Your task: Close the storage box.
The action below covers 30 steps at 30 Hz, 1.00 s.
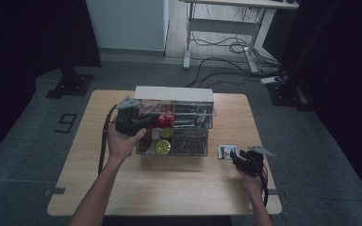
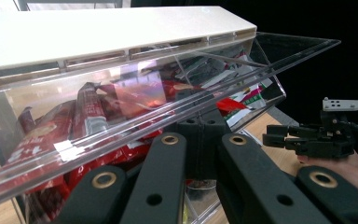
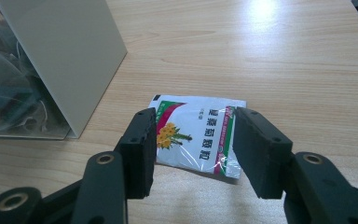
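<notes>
Right gripper view: white, green-and-red-trimmed sachet [image 3: 198, 135].

wooden table [image 1: 169, 188], white desk [image 1: 226, 21], floor cables [image 1: 226, 52]

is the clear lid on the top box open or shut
Open. In the left gripper view the clear lid slants upward off the box, propped on the shut left tool, with red packets visible beneath.

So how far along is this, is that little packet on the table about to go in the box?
Done: the clear lid of the organiser box is lifted, with the left gripper shut under it. In hand: the right gripper stands open around the sachet, which lies flat on the table. Left: gripping it and probably putting it in.
</notes>
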### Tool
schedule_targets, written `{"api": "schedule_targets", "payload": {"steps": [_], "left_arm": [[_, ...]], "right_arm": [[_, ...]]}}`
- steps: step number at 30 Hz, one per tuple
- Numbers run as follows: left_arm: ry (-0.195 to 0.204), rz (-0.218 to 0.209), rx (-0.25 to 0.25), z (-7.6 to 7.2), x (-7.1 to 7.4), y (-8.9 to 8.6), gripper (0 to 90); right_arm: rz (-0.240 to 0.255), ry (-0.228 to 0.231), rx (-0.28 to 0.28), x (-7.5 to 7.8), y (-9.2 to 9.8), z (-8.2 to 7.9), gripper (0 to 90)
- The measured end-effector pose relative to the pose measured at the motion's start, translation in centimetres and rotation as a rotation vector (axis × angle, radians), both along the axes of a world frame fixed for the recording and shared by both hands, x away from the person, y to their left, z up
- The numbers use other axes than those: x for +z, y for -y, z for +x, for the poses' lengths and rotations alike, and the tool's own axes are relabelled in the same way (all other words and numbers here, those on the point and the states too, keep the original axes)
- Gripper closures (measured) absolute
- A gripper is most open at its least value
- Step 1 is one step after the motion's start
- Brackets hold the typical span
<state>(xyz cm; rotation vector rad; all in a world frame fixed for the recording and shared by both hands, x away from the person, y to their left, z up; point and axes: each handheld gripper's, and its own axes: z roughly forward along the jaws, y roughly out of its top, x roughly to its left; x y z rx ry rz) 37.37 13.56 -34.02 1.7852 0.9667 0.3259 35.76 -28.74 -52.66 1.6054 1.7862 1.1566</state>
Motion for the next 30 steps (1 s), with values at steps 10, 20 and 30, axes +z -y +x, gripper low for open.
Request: {"api": "schedule_targets", "payload": {"steps": [10,20,30], "left_arm": [[0.004,0.001,-0.011,-0.7,-0.3,-0.1,90.0],[-0.002,0.004,-0.022,-0.9,-0.7,0.0,90.0],[-0.009,0.004,-0.027,-1.2,-1.1,0.0,90.0]], "right_arm": [[0.003,-0.011,0.002,-0.2,0.0,0.0,50.0],[0.002,-0.013,-0.002,-0.2,0.2,-0.1,50.4],[0.004,-0.014,-0.006,-0.3,0.3,-0.1,50.7]]}}
